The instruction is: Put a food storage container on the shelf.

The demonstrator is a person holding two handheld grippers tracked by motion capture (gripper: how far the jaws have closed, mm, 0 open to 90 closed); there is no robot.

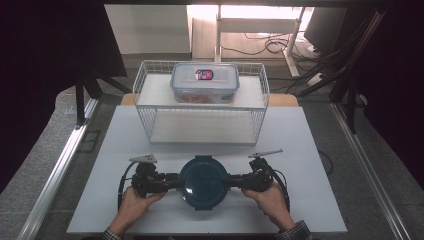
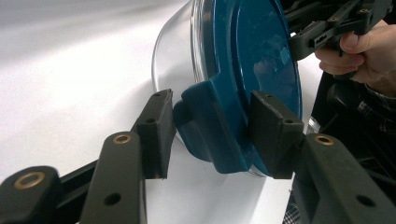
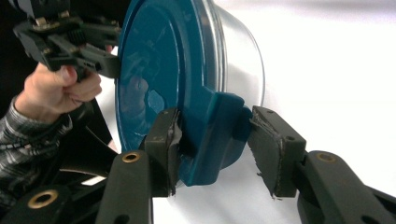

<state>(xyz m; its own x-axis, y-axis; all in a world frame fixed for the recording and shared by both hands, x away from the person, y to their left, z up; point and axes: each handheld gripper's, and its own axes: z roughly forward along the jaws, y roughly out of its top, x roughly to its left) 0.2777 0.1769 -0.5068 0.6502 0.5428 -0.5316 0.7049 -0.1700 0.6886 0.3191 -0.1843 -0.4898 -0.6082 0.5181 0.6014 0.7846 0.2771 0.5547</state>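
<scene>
Round bowl with blue lid [image 1: 202, 182] sat at table's 6 o'clock. Left gripper [image 1: 176, 181] at bowl's 9, right gripper [image 1: 229, 181] at 3, each clamping lid latch tab; both equally near.

Two grippers [image 1: 176, 182], one round container [image 1: 203, 182], one basket [image 1: 145, 90], one box [image 1: 205, 82].

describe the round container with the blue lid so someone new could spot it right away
On the white table, look in front of the wire rack, at the near edge between the person's two tongs. The round container is a clear glass bowl under a dark teal lid with side clips, unlike the rectangular clear-lidded box on the rack.
</scene>
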